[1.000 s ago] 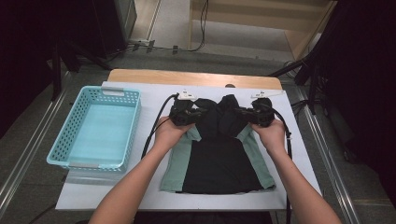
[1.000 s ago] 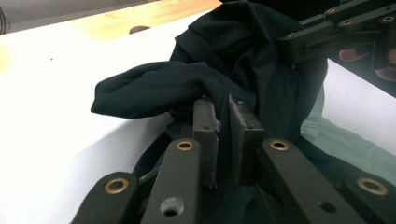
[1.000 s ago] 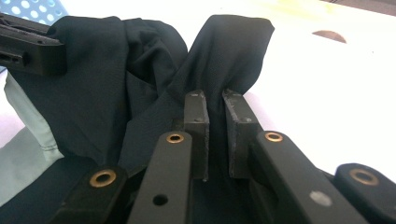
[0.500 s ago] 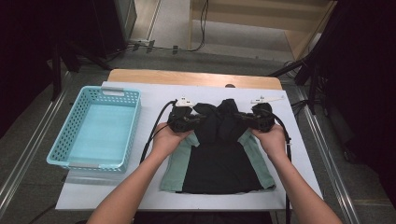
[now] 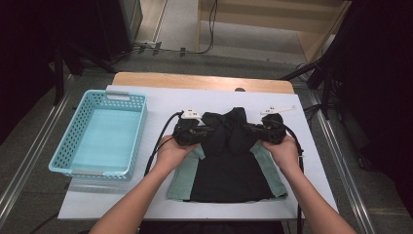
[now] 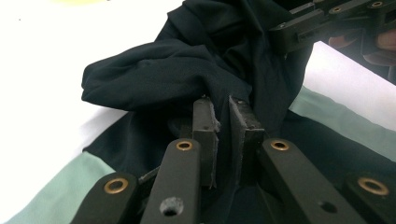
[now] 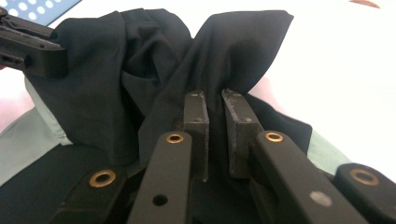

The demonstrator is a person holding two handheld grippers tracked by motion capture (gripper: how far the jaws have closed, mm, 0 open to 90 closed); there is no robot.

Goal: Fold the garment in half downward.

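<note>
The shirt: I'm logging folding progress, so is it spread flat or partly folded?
Partly folded. The black and green shirt lies flat at its near half, while the left gripper and right gripper hold its far part bunched up.

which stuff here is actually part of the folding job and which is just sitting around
In the job:
- black and green shirt, top edge bunched up between both claws
- left claw, shut on the black cloth
- right claw, shut on the black cloth

Just lying about:
- turquoise basket, left of the shirt, untouched
- white table cover under it all
</note>
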